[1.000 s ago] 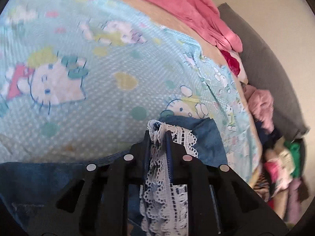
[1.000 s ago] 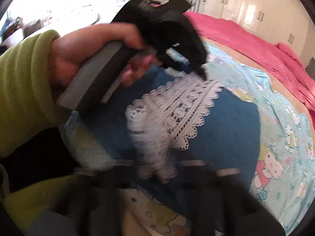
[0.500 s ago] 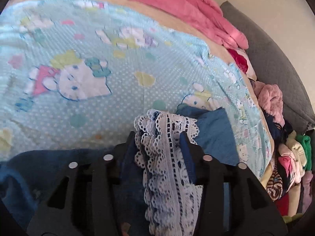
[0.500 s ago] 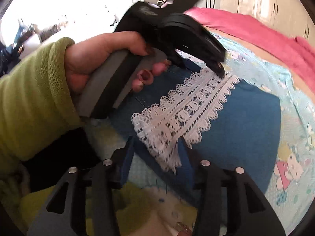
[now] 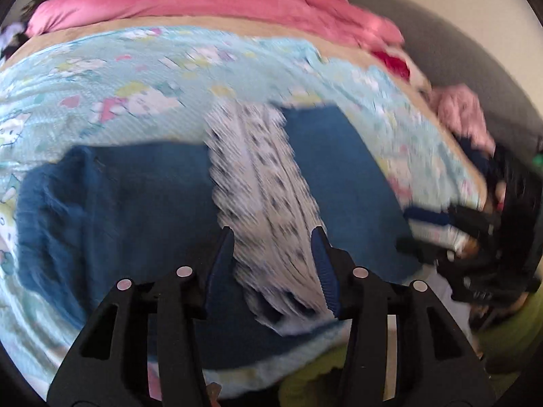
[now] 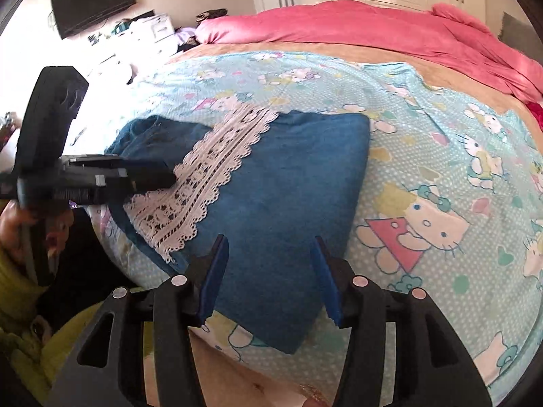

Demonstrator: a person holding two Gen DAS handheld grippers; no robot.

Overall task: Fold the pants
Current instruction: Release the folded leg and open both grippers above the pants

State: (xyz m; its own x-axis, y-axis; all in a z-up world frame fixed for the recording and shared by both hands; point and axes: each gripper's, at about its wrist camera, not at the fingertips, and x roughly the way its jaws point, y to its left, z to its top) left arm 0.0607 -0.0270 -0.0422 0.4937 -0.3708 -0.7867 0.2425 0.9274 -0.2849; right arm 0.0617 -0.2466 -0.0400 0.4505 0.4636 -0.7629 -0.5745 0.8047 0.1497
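Your right gripper [image 6: 269,271] hangs above the near edge of the bed, jaws parted after just opening, nothing between the blue pads; the fabric lies beneath them, not pinched. Your left gripper [image 5: 273,264] is likewise parted, having opened a moment ago and holding steady; the lace strip [image 6: 200,183] runs under the gap, but the left view is blurred, so you cannot tell whether the pads touch it. In the right view that gripper's tip sits at the left side of the lace.

The blue pants [image 6: 281,200] lie folded flat on the cartoon-print sheet [image 6: 441,156], close to the near edge, lace running diagonally across the top layer.

Your hand [image 6: 20,224] in a green sleeve [image 6: 17,302] grips the left handle at the bed's near left corner.

Beyond: bare tan mattress [image 6: 451,74], then a pink blanket [image 6: 356,27] along the far edge. A clothes pile [image 5: 461,112] sits at the right edge.
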